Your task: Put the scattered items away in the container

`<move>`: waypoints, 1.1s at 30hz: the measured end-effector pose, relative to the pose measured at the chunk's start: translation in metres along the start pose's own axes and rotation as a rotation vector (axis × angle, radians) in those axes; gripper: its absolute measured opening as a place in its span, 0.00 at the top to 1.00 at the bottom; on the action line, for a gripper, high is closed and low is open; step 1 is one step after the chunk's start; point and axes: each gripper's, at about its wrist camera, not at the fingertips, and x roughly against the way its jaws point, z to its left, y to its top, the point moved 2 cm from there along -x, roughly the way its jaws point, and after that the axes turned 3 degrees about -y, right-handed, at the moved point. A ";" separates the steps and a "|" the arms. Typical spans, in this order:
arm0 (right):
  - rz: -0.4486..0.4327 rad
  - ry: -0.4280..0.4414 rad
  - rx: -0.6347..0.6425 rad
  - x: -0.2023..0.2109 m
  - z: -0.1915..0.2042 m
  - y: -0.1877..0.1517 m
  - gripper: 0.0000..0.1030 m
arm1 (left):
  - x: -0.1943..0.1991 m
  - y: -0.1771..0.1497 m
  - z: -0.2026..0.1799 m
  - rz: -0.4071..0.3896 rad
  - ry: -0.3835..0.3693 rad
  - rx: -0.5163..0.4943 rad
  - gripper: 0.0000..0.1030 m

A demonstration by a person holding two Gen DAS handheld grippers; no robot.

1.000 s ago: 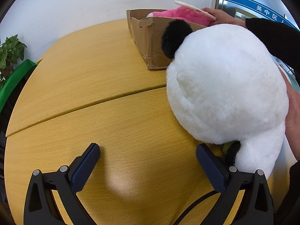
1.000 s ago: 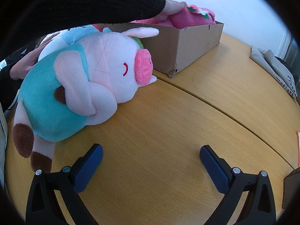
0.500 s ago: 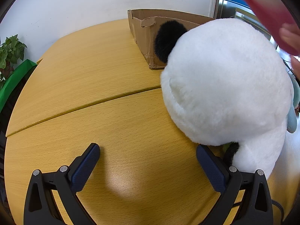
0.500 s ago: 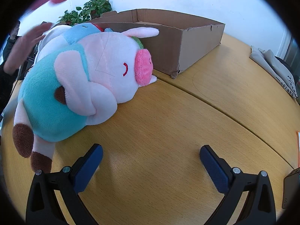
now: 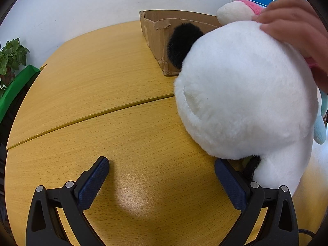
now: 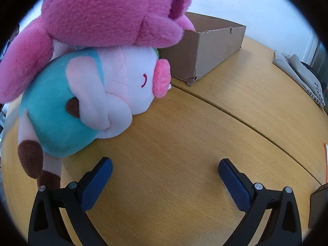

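- Since half a second ago a pink plush has come down on top of the pig plush, filling the upper left of my right wrist view; before, only a blurred pink streak crossed that corner.
- Bare hand, earlier out at the right edge, now rests on the crown of the white plush in my left wrist view.
- My left gripper is spread wide, nothing between its fingers, low over the wooden table. Right fingertip sits just beside the white plush's underside; whether it touches I cannot tell.
- My right gripper is likewise released and empty, over bare tabletop, near the pig's brown foot on the left.
- Cardboard box stands at the far side of the table, beyond the seam between the two tabletops; the pig's snout lies near its near corner.
- White plush has a black ear overlapping the box wall in view.
- Potted plant at far left; folded cloth at far right.
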 end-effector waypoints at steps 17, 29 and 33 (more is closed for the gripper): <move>0.000 0.000 0.000 0.004 0.004 -0.004 0.00 | 0.000 -0.009 0.011 0.000 0.000 0.000 0.00; 0.001 0.001 0.000 0.002 0.001 -0.001 0.00 | 0.000 -0.007 0.011 -0.001 0.000 0.001 0.00; 0.001 0.001 0.000 0.001 0.000 0.000 0.00 | -0.001 -0.008 0.014 -0.001 0.000 0.001 0.00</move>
